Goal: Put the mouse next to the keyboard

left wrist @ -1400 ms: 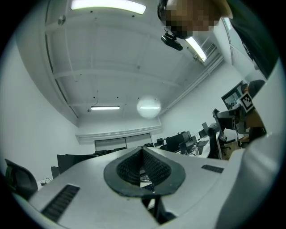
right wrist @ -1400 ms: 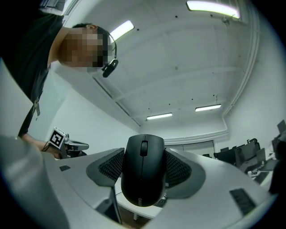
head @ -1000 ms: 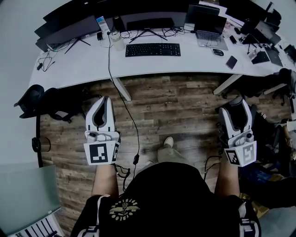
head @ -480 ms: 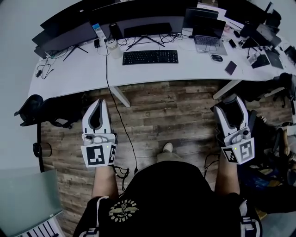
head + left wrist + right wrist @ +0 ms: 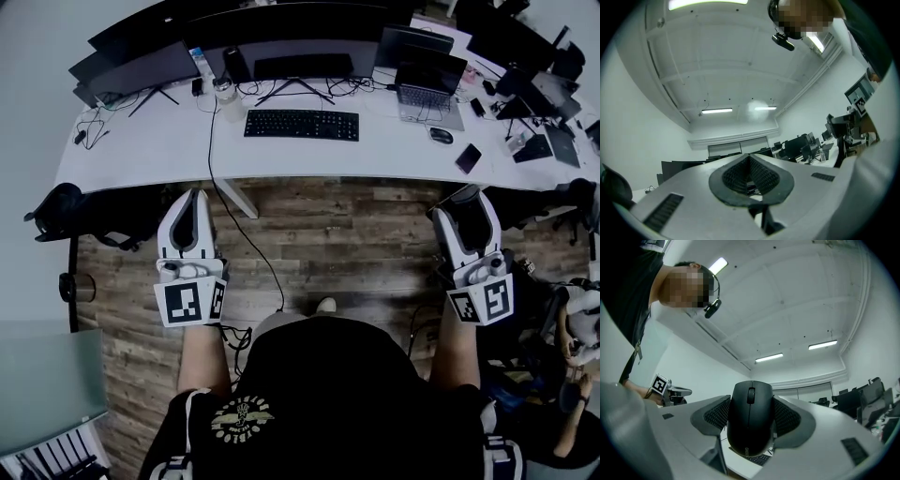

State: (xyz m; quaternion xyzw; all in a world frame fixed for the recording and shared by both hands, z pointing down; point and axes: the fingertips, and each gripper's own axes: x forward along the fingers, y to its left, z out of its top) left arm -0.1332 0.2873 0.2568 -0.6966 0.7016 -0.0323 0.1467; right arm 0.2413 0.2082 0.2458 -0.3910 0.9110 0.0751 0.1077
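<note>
A black mouse (image 5: 750, 420) sits upright between the ribbed pads of my right gripper (image 5: 751, 404), which is shut on it. In the head view this right gripper (image 5: 466, 202) hangs over the wooden floor, short of the white desk's (image 5: 159, 150) front edge. The black keyboard (image 5: 302, 124) lies on the desk's middle, in front of the monitors. A strip of its keys (image 5: 759, 459) shows below the held mouse. My left gripper (image 5: 184, 202) also hangs over the floor, left of the desk leg. Its jaws are shut pad to pad (image 5: 750, 159) with nothing between them.
A laptop (image 5: 427, 84), a second mouse (image 5: 441, 135) and a phone (image 5: 468, 157) lie on the desk to the right of the keyboard. Several monitors (image 5: 141, 66) line the back. A cable (image 5: 246, 234) runs down to the floor. Dark chairs stand at left (image 5: 66, 211) and right.
The desk has come nearer and lower in the head view. Both grippers have stayed raised in front of the body, the left one drifting a little left. The mouse has stayed held.
</note>
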